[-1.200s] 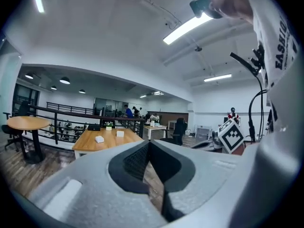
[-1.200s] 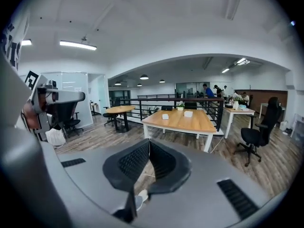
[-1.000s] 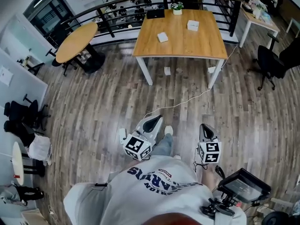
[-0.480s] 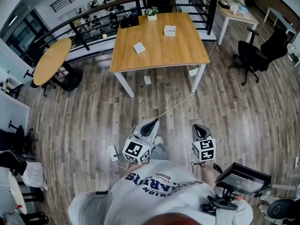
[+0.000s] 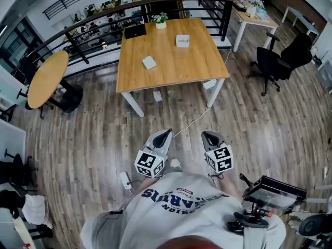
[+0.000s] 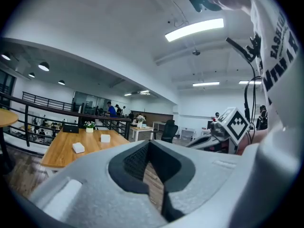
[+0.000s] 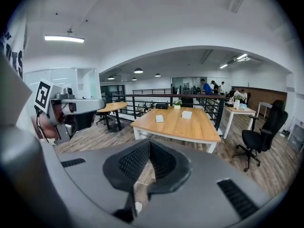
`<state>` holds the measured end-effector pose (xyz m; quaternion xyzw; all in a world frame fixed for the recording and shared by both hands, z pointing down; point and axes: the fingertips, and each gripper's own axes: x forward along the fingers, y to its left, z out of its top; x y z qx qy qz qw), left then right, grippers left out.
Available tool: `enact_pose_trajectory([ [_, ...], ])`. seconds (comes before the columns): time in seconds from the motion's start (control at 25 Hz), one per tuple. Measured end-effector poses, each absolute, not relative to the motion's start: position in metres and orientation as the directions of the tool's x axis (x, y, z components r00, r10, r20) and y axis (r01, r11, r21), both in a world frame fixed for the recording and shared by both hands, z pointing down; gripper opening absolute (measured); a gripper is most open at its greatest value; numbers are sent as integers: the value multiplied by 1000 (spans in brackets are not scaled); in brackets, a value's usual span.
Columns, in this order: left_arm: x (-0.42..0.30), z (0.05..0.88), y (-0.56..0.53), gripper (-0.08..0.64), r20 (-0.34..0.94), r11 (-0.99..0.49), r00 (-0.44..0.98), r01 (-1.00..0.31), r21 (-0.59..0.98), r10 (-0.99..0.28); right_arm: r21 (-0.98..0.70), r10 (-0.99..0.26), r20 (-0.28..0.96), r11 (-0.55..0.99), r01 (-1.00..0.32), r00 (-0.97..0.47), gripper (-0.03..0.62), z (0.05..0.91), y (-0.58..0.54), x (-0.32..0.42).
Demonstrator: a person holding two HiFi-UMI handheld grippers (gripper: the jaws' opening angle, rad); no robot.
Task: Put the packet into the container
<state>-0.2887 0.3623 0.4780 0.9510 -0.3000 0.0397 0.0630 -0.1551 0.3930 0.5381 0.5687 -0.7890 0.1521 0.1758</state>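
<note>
Two small white things lie on the wooden table (image 5: 192, 61) ahead: a flat white one (image 5: 149, 62) nearer and a white box-like one (image 5: 182, 40) farther back. I cannot tell which is the packet and which the container. Both show in the left gripper view (image 6: 78, 147) (image 6: 105, 137) and in the right gripper view (image 7: 159, 118) (image 7: 186, 114). My left gripper (image 5: 163, 135) and right gripper (image 5: 208, 136) are held side by side over the wooden floor, well short of the table. Both are shut and hold nothing.
A laptop (image 5: 134, 31) and a potted plant (image 5: 160, 21) stand at the table's far edge before a black railing (image 5: 104, 19). A round table (image 5: 46, 79) stands left, a black office chair (image 5: 270, 64) right. A cable (image 5: 194, 121) and a power strip (image 5: 125, 180) lie on the floor.
The person has walked toward the wooden table, which now lies nearer and more to the left in the head view. Both grippers travelled along, still shut and empty.
</note>
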Motion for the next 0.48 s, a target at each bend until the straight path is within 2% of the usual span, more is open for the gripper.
enact_pose_trajectory([
  [0.24, -304, 477, 311, 0, 58, -813, 821, -570, 120, -567, -28, -857, 463, 242, -970, -227, 9, 533, 359, -149],
  [0.36, -304, 506, 301, 0, 113, -833, 843, -537, 132, -526, -26, -869, 468, 169, -985, -161, 9, 534, 356, -142],
  [0.48, -302, 523, 303, -2, 157, -873, 871, -481, 77, -465, -27, -862, 492, 128, -991, -124, 9, 538, 364, -143],
])
